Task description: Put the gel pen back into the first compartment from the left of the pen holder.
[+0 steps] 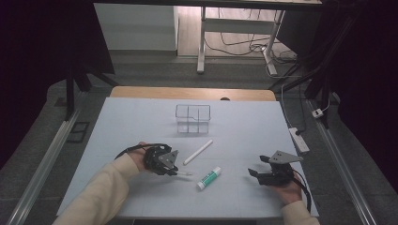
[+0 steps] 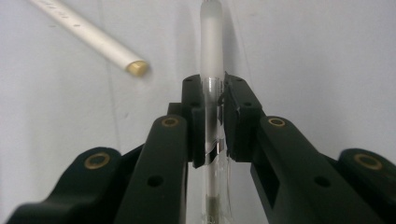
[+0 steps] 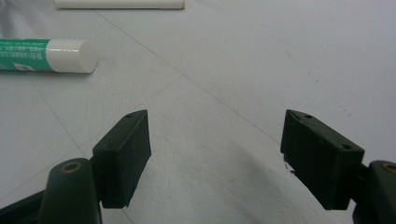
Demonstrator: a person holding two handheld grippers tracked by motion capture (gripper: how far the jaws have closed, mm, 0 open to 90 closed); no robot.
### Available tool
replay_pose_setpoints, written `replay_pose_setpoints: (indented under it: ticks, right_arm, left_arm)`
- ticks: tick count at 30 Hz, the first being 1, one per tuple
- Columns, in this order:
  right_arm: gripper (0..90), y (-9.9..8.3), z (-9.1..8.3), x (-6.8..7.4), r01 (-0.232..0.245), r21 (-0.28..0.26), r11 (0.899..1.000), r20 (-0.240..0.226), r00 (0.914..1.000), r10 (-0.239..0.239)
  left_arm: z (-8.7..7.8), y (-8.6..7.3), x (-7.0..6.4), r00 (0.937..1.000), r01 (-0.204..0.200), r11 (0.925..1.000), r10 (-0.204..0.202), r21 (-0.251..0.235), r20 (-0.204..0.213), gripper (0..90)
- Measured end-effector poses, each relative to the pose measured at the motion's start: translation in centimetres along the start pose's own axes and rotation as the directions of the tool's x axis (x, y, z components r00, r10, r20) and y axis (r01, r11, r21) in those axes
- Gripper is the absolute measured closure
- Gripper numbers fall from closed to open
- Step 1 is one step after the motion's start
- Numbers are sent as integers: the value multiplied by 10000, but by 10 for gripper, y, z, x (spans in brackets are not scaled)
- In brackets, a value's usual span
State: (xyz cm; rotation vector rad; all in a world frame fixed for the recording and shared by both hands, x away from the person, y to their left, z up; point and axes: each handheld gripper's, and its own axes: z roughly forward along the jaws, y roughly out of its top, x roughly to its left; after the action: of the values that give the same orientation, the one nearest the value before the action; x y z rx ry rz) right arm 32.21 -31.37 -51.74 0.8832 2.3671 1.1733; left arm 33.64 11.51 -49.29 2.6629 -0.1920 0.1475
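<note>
Your left tongs (image 1: 174, 171) are clamped on the clear pen (image 2: 212, 93), low over the bench (image 1: 141, 122); its long axis runs straight ahead of the jaws. The organizer (image 1: 193, 119) lies farther ahead. Your right tongs (image 3: 217, 158) gape wide, empty.

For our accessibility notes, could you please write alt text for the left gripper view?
The left gripper is shut on a clear pen that points away across the pale table. A white stick lies diagonally at upper left, apart from the pen.
</note>
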Motion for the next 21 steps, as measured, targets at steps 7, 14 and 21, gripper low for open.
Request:
replay_pose_setpoints:
  ticks: [7, 14, 21]
  right_arm:
    - [238, 0, 0, 0, -13, 8, 10000, 16, 10000, 13]
    - [239, 0, 0, 0, -19, -9, 10000, 30, 10000, 19]
    - [239, 0, 0, 0, -13, 26, 10000, 39, 10000, 13]
  left_arm:
    - [-13, -6, -5, 9960, 555, 9959, -603, -718, -656, 796]
    - [-21, -8, -9, 9865, 996, 9867, -1148, -1289, -1171, 796]
    - [-29, -13, -9, 9697, 1478, 9695, -1809, -1953, -1643, 796]
